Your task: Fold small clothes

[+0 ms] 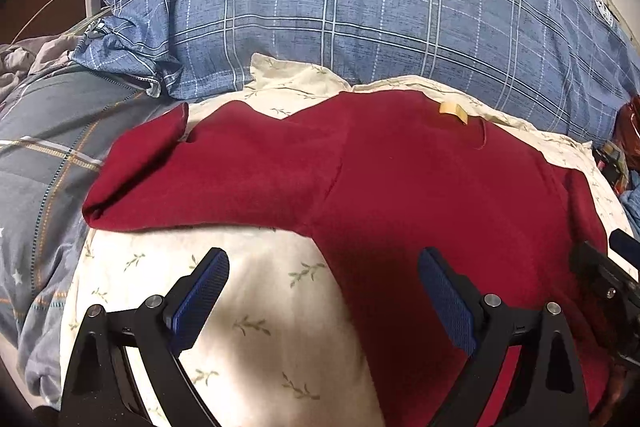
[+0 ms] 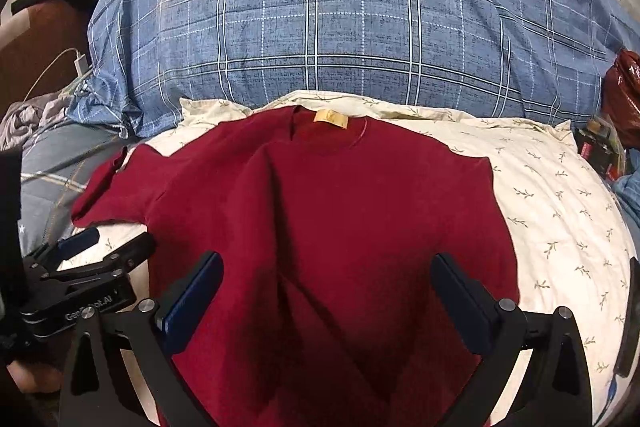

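A dark red T-shirt (image 2: 332, 227) lies spread flat on a cream leaf-print pillow (image 2: 560, 211), collar and tan neck label (image 2: 330, 118) at the far side. Its left sleeve (image 1: 192, 179) stretches out to the left. My left gripper (image 1: 322, 281) is open and empty, low over the shirt's lower left edge, below the sleeve. My right gripper (image 2: 328, 287) is open and empty over the shirt's lower middle. The left gripper also shows in the right wrist view (image 2: 108, 247) at the left edge. The shirt fills the right half of the left wrist view (image 1: 420, 187).
A blue plaid duvet (image 2: 360, 39) with round badges is piled behind the pillow. A grey plaid blanket (image 1: 48, 155) lies left. A white charger with cable (image 1: 93, 3) sits far left. A red bag (image 2: 624, 91) and small boxes (image 2: 600, 147) are at the right.
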